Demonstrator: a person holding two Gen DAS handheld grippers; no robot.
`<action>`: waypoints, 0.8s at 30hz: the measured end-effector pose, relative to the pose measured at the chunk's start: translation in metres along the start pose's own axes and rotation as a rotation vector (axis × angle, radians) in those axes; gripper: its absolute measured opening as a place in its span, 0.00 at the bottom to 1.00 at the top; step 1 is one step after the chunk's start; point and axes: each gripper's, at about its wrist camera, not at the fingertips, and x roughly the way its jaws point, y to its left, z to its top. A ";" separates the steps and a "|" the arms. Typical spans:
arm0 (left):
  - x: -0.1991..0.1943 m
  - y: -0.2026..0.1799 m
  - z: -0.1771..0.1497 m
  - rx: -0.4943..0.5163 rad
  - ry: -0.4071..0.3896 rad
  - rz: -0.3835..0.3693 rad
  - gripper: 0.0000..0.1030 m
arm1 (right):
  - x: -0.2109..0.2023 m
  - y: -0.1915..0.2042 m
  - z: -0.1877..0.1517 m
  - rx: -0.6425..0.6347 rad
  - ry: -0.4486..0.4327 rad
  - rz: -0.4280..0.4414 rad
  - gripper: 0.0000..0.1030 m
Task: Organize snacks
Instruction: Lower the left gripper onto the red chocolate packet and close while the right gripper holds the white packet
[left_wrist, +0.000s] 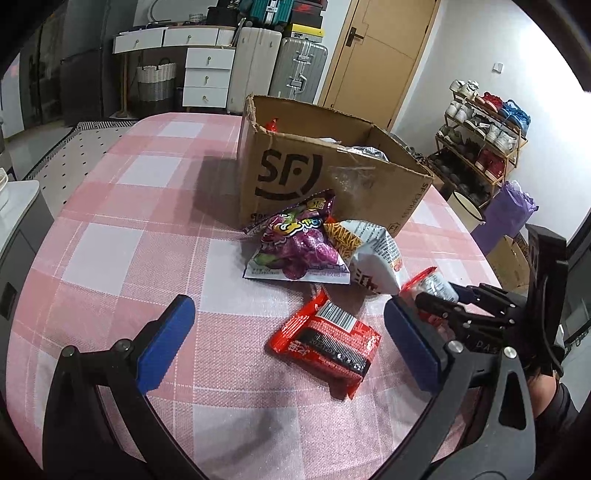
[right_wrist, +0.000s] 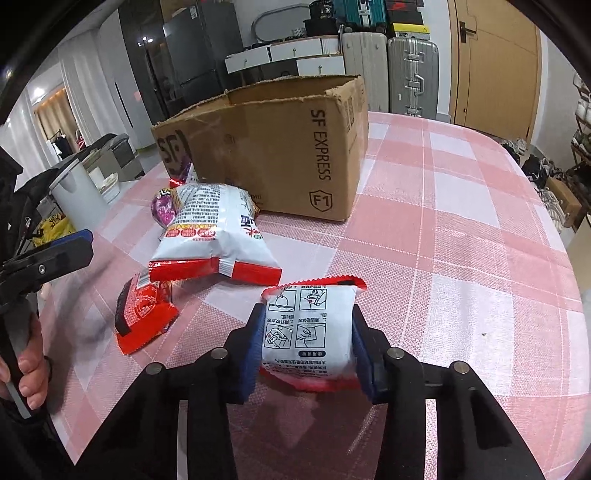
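An open SF cardboard box (left_wrist: 295, 173) stands on the pink checked table (left_wrist: 140, 229), also in the right wrist view (right_wrist: 280, 147). In front of it lie a purple snack bag (left_wrist: 295, 243), a white-and-red bag (left_wrist: 373, 251) (right_wrist: 210, 236) and a flat red packet (left_wrist: 327, 339) (right_wrist: 142, 314). My left gripper (left_wrist: 284, 332) is open just above the table, the red packet between its fingers. My right gripper (right_wrist: 306, 339) is shut on a small white-and-red packet (right_wrist: 310, 328), held above the table; it also shows at the right of the left wrist view (left_wrist: 434, 286).
The box holds several snacks. Off the table stand a shoe rack (left_wrist: 480, 144), a purple bag (left_wrist: 506, 214), suitcases (left_wrist: 295, 70) and white drawers (left_wrist: 207, 74). A white bin (right_wrist: 77, 188) stands left of the table.
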 end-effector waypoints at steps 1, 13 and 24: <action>-0.001 0.000 -0.001 -0.001 0.000 0.002 0.99 | -0.002 -0.001 -0.001 0.007 -0.007 0.002 0.42; 0.003 -0.003 -0.009 0.008 0.052 -0.001 0.99 | -0.012 -0.010 -0.001 0.052 -0.054 0.026 0.42; 0.031 -0.020 -0.013 0.078 0.169 -0.027 0.99 | -0.045 -0.006 0.006 0.058 -0.132 0.060 0.42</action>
